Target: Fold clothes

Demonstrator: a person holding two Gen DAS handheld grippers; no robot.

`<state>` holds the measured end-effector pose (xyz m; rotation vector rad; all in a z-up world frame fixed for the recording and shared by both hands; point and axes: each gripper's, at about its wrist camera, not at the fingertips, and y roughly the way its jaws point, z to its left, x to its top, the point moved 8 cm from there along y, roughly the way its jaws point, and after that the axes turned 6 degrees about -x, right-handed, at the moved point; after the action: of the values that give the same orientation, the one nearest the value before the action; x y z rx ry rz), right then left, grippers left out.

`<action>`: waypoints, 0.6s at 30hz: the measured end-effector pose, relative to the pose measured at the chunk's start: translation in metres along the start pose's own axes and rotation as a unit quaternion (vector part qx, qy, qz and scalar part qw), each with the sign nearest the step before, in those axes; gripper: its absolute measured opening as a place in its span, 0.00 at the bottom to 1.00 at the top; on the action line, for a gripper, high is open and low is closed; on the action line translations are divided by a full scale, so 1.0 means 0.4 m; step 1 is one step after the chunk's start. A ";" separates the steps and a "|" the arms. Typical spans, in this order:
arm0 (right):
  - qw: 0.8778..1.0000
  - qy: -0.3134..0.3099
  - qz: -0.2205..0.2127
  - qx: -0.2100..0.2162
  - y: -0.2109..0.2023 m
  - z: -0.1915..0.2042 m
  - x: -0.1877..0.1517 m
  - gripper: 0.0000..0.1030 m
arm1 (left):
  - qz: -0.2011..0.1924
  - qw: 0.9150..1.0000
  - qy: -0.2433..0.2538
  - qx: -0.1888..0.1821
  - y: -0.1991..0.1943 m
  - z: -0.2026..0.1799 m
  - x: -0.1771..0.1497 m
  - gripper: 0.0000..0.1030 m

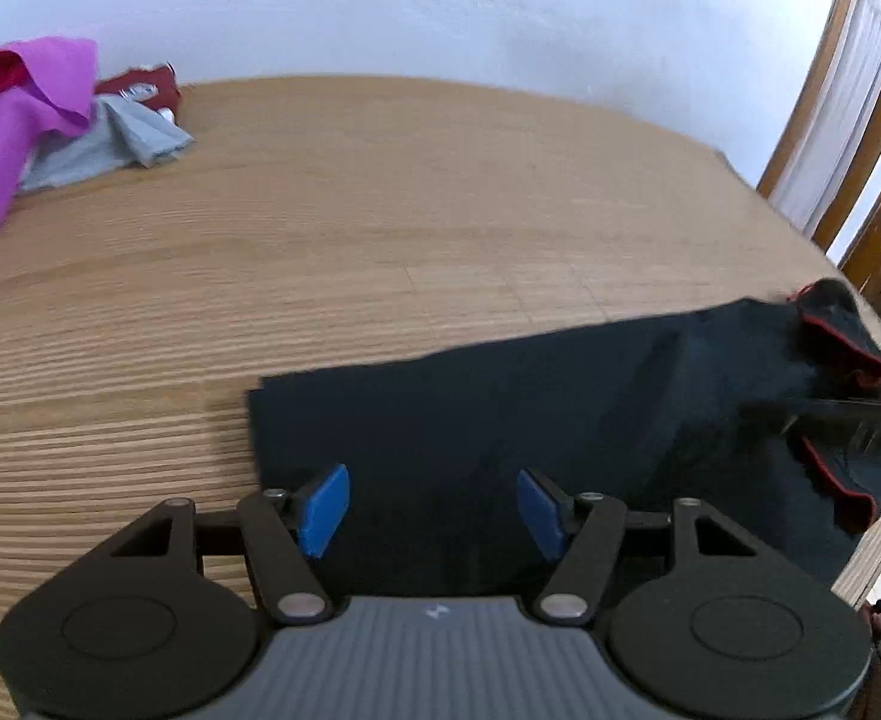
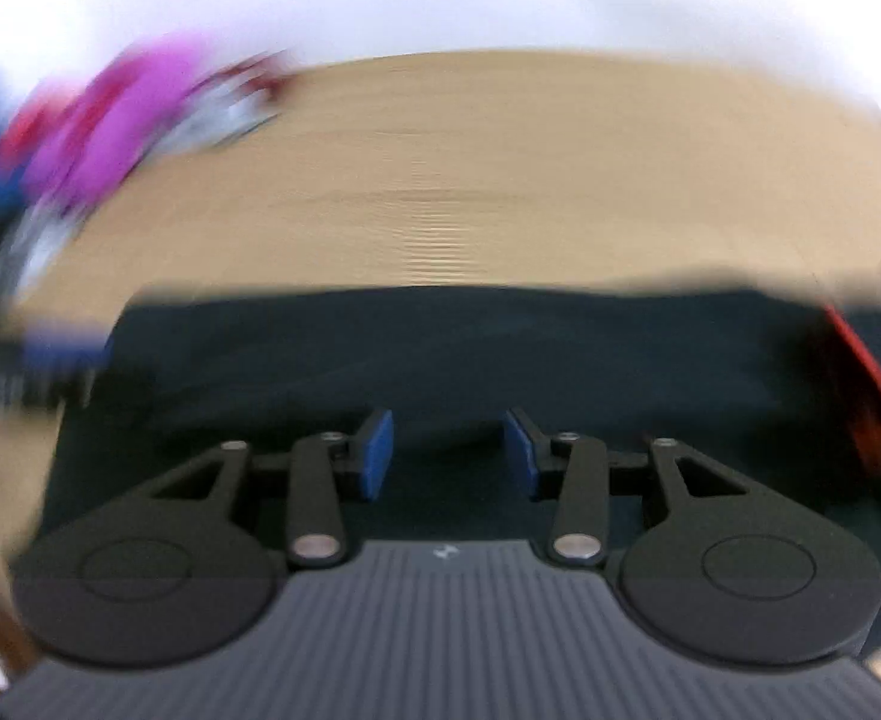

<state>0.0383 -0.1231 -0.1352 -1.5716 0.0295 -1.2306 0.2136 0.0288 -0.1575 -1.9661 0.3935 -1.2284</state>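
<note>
Tilting down over the dark garment (image 1: 500,408), both hand-held grippers, left (image 1: 432,510) and right (image 2: 448,456), gape empty; only the left view shows pile (image 1: 50,114) sharply.

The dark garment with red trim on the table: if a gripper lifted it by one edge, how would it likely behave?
The dark garment lies flat with soft creases, so it would probably drape and sag rather than hold shape. Its red-trimmed end is already bunched, so folds likely shift when moved. On the smooth wooden table it may slide if pushed.

Bright even daylight, fisheye-bent edges, right wrist view smeared — left sharp
</note>
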 end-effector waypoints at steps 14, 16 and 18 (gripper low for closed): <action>0.956 0.290 -0.039 -0.030 0.030 -0.286 0.053 0.13 | 0.032 0.999 0.018 0.040 0.052 -0.005 -0.001 0.63; 0.966 0.243 -0.063 -0.065 -0.009 -0.283 0.058 0.10 | 0.033 0.997 0.030 0.056 0.057 -0.002 0.002 0.63; 0.971 0.208 -0.070 -0.092 -0.039 -0.286 0.046 0.10 | 0.031 0.997 0.034 0.061 0.059 -0.001 0.001 0.63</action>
<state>-0.0416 -0.2078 -0.1255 -1.4648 0.3159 -1.6922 0.2166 0.0128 -0.1745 -1.7992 0.4016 -1.2523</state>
